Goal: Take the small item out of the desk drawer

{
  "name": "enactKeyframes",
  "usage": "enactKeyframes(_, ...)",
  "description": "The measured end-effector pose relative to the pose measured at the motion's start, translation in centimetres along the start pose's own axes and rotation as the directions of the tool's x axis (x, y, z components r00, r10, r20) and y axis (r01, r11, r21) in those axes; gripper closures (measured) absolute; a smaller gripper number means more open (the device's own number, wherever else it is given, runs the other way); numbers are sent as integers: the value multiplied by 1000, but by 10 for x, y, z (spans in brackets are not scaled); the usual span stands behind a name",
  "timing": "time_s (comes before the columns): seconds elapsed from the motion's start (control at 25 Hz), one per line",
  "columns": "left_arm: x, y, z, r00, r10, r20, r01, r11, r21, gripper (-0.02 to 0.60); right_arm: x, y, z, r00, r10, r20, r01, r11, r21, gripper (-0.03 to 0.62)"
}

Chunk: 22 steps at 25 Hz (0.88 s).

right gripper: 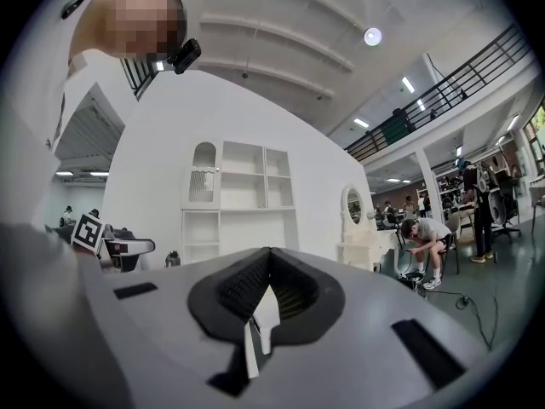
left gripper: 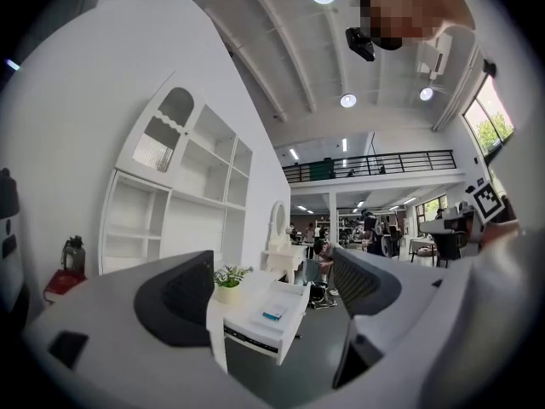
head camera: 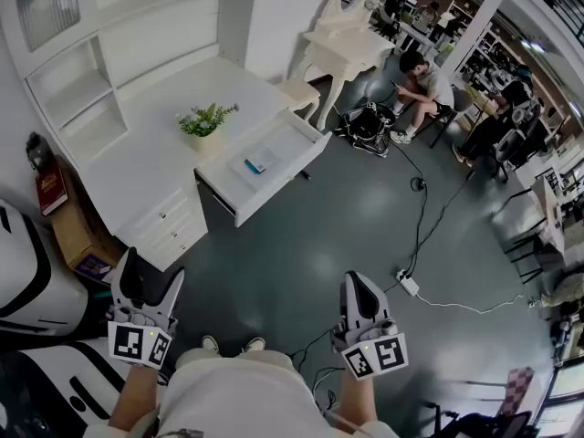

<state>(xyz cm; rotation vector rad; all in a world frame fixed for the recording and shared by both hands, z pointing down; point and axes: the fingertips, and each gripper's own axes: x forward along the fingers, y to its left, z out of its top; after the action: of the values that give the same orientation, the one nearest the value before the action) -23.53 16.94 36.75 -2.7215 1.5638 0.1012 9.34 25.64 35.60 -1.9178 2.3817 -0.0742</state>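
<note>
The white desk [head camera: 137,144] stands at the upper left of the head view, its drawer [head camera: 301,153] pulled open toward the floor. A small blue-and-white item [head camera: 258,162] lies flat inside it. Both grippers hang low and well short of the desk. My left gripper [head camera: 149,276] is open with nothing between its jaws; in the left gripper view [left gripper: 277,284] the open drawer [left gripper: 294,313] and the item [left gripper: 272,314] show through the gap. My right gripper [head camera: 359,290] is shut and empty, its pads meeting in the right gripper view [right gripper: 268,284].
A potted plant [head camera: 205,121] sits on the desk behind the drawer. A white dressing table [head camera: 342,48] and stool [head camera: 299,94] stand beyond. A seated person [head camera: 424,85], floor cables [head camera: 420,235] and a power strip [head camera: 408,284] lie to the right. Boxes [head camera: 78,235] sit left.
</note>
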Motion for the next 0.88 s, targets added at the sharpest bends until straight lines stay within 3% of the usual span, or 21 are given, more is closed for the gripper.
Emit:
enactKeyframes(0.12, 5, -16, -2, 1000, -13, -2, 13, 1000, 10, 126, -3, -14, -3, 1000, 6, 6, -7, 1000, 15, 585)
enactKeyframes(0.44, 14, -34, -12, 999, 16, -32, -15, 1000, 16, 83, -6, -43, -15, 1000, 13, 6, -14, 998, 65, 585)
enactKeyframes(0.64, 32, -29, -22, 998, 23, -60, -22, 1000, 16, 83, 11, -52, -18, 1000, 15, 3, -15, 997, 71, 585)
enactKeyframes(0.88, 89, -20, -53, 996, -26, -84, 24, 999, -22, 83, 49, -74, -29, 999, -20, -33, 22, 998, 64, 585)
